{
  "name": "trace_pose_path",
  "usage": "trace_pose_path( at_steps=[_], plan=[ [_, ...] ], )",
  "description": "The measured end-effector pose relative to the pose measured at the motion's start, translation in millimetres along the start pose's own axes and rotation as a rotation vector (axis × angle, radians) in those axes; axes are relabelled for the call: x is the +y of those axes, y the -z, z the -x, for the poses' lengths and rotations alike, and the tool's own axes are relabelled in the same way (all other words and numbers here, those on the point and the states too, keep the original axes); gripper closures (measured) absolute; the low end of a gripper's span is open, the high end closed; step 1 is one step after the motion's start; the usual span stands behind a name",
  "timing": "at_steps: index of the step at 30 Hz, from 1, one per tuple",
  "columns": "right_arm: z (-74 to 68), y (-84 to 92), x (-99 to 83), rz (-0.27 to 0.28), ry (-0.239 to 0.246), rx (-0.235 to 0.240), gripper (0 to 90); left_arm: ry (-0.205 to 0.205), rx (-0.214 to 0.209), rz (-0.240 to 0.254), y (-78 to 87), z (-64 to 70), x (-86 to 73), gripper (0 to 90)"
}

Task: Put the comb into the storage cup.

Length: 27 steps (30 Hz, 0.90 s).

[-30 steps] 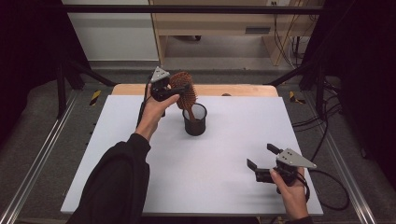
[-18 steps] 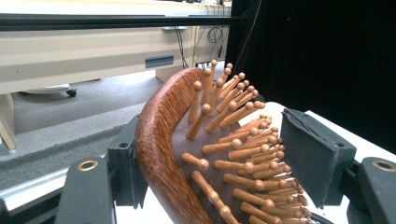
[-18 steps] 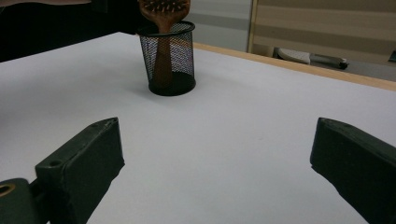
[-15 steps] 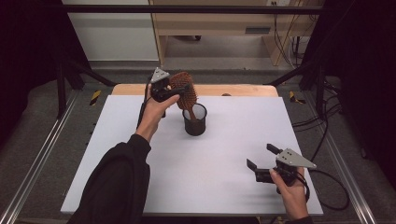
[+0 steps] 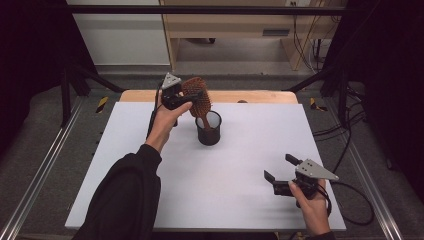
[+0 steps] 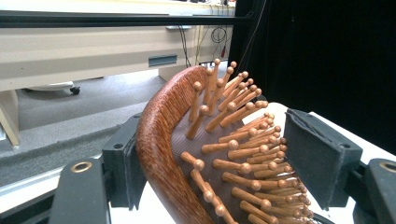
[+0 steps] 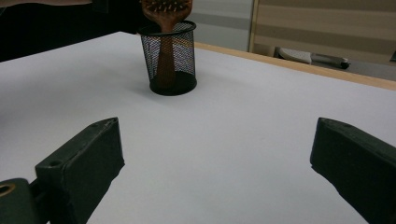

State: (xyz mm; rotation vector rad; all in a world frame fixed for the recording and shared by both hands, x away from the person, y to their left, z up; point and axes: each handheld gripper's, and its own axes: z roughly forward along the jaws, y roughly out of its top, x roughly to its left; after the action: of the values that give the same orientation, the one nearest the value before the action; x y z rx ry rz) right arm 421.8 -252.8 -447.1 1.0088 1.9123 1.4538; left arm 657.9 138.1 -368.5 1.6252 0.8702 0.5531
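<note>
Now the table (image 5: pixel 150 200) carries a mesh cup (image 5: pixel 208 129) near its far edge, with the brush (image 5: pixel 197 97) standing handle-down in it. Left arm reaches forward, hand raised; left tongs (image 5: pixel 192 97) flank the brush head, jaws just easing apart, pads barely off it. Right tongs (image 5: pixel 280 167) rest wide near the near right corner, unmoved.

Hairbrush (image 5: pixel 197 95) red-brown wood (pegs lighter); cup (image 5: pixel 208 129) blk mesh; tabletop (image 5: pixel 240 165) white.
</note>
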Motion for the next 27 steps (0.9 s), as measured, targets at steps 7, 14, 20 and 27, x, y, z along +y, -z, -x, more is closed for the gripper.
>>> trace_pose_path(
  at_steps=[7,14,20,27],
  plan=[
    [-0.1,-0.1,0.0,-0.001,0.0,0.001,2.9,0.003,0.006,-0.002,0.0,-0.1,-0.5,22.0],
    [-0.1,-0.2,-0.1,0.0,0.001,0.001,2.9,0.015,0.021,-0.004,0.2,-0.2,-1.2,17.9],
    [-0.1,-0.2,0.0,0.0,0.001,0.002,2.9,0.027,0.022,-0.009,1.1,-0.7,-1.8,13.3],
    [-0.3,-0.3,-0.1,-0.002,0.0,0.003,2.9,0.022,0.02,-0.022,0.7,0.6,-4.0,7.7]
  ],
)
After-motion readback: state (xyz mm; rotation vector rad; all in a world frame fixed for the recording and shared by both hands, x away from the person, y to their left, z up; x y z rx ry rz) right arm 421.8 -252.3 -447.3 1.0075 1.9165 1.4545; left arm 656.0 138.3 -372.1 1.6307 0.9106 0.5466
